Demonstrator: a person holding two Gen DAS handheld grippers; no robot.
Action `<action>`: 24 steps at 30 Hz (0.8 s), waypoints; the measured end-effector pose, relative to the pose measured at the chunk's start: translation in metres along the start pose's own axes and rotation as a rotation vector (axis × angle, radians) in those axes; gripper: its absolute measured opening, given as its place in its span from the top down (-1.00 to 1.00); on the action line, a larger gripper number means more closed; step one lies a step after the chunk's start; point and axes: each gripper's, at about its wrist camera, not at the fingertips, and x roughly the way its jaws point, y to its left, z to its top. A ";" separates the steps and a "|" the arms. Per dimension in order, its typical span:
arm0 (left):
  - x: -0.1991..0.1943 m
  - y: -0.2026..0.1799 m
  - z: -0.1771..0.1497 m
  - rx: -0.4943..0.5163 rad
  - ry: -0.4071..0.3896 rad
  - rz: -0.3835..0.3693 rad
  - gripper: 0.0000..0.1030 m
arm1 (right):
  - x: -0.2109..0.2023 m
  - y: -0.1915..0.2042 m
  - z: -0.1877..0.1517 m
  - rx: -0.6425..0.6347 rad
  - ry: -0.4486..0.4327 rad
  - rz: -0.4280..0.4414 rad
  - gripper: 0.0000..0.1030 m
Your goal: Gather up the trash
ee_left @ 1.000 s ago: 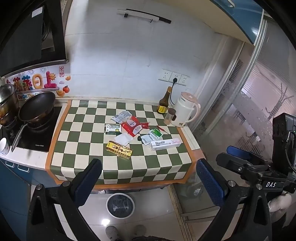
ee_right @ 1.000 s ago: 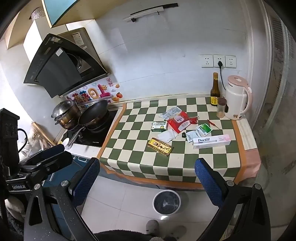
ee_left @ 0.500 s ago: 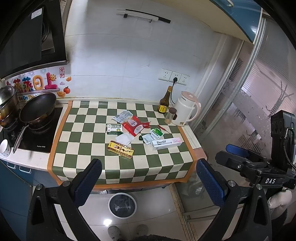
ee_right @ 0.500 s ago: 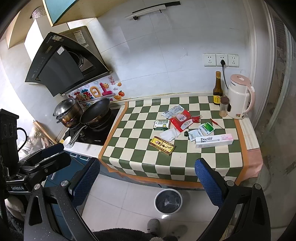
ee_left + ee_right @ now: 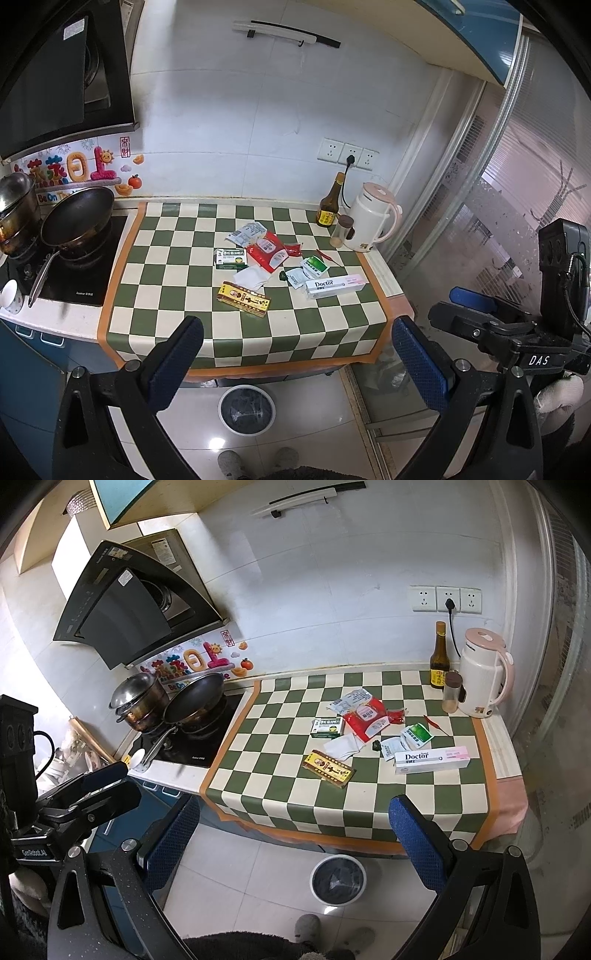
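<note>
Trash lies mid-counter on the green-and-white checked cloth (image 5: 173, 295): a yellow box (image 5: 243, 299), a white "Doctor" toothpaste box (image 5: 334, 287), a red wet-wipe pack (image 5: 269, 250), a green-white medicine box (image 5: 231, 258), a crumpled tissue (image 5: 252, 277) and small sachets (image 5: 314, 266). The same litter shows in the right wrist view, with the yellow box (image 5: 328, 768) and toothpaste box (image 5: 430, 760). A white bin with a black liner (image 5: 246, 410) (image 5: 338, 880) stands on the floor below the counter edge. My left gripper (image 5: 295, 365) and right gripper (image 5: 293, 843) are open, empty, well short of the counter.
A black frying pan (image 5: 75, 219) and a steel pot (image 5: 135, 699) sit on the hob at left. A brown bottle (image 5: 328, 206), a small jar (image 5: 341, 230) and a white-pink kettle (image 5: 371, 218) stand at the back right. A glass sliding door (image 5: 517, 184) is at right.
Both grippers have backed away slightly from the counter and stay open. The litter has not moved.
</note>
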 end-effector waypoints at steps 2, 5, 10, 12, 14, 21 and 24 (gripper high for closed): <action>0.000 0.000 0.000 0.000 0.000 -0.002 -1.00 | 0.000 -0.001 0.000 0.001 0.001 0.001 -1.00; 0.000 -0.001 -0.001 0.001 -0.002 0.001 -1.00 | 0.001 0.001 -0.002 -0.003 0.006 0.006 -1.00; -0.001 -0.001 -0.001 0.002 -0.003 0.001 -1.00 | 0.000 0.003 -0.003 -0.005 0.004 0.011 -1.00; 0.000 -0.001 -0.001 0.002 -0.002 0.001 -1.00 | 0.001 0.003 -0.002 -0.003 0.006 0.011 -1.00; 0.000 -0.001 -0.001 0.003 -0.002 0.002 -1.00 | 0.000 0.004 -0.001 -0.005 0.005 0.011 -1.00; -0.001 0.000 0.000 0.006 -0.004 0.000 -1.00 | -0.003 0.009 0.000 -0.007 0.000 0.018 -1.00; -0.001 0.001 0.000 0.008 -0.003 -0.002 -1.00 | -0.003 0.010 0.001 -0.007 0.002 0.018 -1.00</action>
